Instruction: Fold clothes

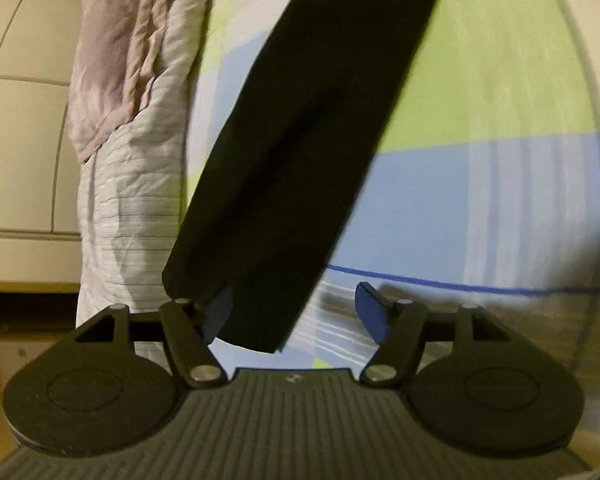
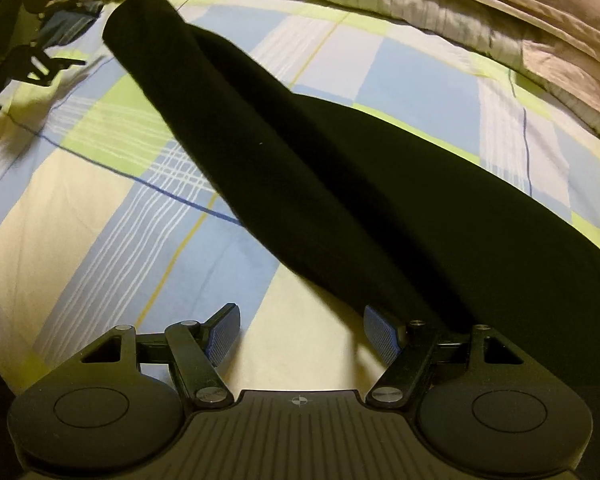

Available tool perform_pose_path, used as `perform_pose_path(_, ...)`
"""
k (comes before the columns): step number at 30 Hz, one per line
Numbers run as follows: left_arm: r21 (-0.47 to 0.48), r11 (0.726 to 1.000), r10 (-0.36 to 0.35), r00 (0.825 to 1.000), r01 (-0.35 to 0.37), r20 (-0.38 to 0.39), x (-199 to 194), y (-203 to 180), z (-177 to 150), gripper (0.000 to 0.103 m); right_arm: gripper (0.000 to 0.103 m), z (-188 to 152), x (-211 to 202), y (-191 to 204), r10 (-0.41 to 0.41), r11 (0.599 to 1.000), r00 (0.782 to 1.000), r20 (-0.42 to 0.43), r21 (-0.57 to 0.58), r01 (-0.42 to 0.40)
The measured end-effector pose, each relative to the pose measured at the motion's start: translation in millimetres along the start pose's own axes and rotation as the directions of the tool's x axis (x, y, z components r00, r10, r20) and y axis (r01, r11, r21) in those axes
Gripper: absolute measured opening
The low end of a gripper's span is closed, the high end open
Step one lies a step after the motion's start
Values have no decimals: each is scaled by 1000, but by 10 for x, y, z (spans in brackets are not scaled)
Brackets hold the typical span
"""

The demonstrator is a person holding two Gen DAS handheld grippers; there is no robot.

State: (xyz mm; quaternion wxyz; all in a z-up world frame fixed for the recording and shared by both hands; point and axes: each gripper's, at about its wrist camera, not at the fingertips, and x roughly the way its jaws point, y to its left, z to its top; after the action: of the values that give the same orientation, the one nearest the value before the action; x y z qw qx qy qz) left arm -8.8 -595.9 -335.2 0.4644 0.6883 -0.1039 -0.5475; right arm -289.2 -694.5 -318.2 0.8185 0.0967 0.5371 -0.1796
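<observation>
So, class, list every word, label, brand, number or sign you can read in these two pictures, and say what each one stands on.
No readable text in either view.
Small round crosshair mark, not lettering, on the ribbed grey body of the left gripper and of the right gripper.
Long black garment: no label or print showing.
Checked blue, green and cream bedsheet: pattern only.
Striped pale quilt: no text.

a black garment (image 2: 320, 168) is lying across a sheet (image 2: 100, 216) checked in blue, lime and cream; blue pads (image 2: 380, 334) are showing.
</observation>
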Motion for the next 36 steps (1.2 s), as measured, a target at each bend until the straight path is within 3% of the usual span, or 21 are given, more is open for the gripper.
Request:
perform_pose_path(3, -48, 999, 11, 998, -14, -57, 164, 101, -95, 67, 72, -5, 16, -5, 2, 1000, 1000, -6, -11, -2)
perform_pose_path(5, -173, 985, -24, 996, 9, -82, 247, 293, -242, 70, 72, -11, 18, -25, -1, 1000, 1000, -9, -4, 1)
perform_pose_path(7, -329, 942, -93, 993, 64, -72, 308, 512, -401, 71, 72, -19, 18, -54, -5, 1000, 1000, -11, 7, 5)
perform_pose_path(9, -468, 874, -165, 986, 131, -32, 339, 726, -558, 71, 72, -36, 23, -70, -7, 1000, 1000, -16, 19, 7)
perform_pose_path(13, -551, 804, -249, 968, 224, 30, 480, 913, -657, 70, 72, -82, 43, -86, -9, 999, 1000, -28, 42, 10)
perform_pose_path(15, -591, 764, -284, 957, 259, 53, 523, 951, -669, 64, 72, -110, 60, -94, -10, 998, 999, -37, 56, 12)
perform_pose_path(17, -632, 721, -323, 945, 283, 55, 654, 980, -595, 30, 72, -131, 70, -98, -11, 998, 999, -44, 63, 14)
perform_pose_path(20, -672, 690, -331, 943, 269, 38, 564, 1006, -642, 2, 72, -156, 68, -88, -14, 998, 999, -52, 57, 17)
perform_pose_path(23, -692, 661, -363, 931, 290, 44, 344, 1030, -718, 2, 72, -160, 32, -79, -18, 999, 998, -53, 50, 20)
perform_pose_path(27, -688, 656, -386, 921, 310, 47, -160, 1045, -851, 1, 72, -155, -68, -53, -22, 999, 999, -46, 41, 23)
perform_pose_path(30, -688, 642, -441, 897, 339, 31, -514, 1058, -983, 1, 72, -167, -163, -13, -26, 999, 999, -36, 27, 27)
perform_pose_path(33, -684, 612, -535, 845, 396, 10, -757, 977, -1146, 2, 72, -209, -248, 43, -34, 999, 999, -27, 2, 35)
perform_pose_path(36, -668, 607, -602, 798, 432, -31, -849, 748, -1229, 2, 72, -292, -253, 82, -45, 999, 999, -29, -15, 45)
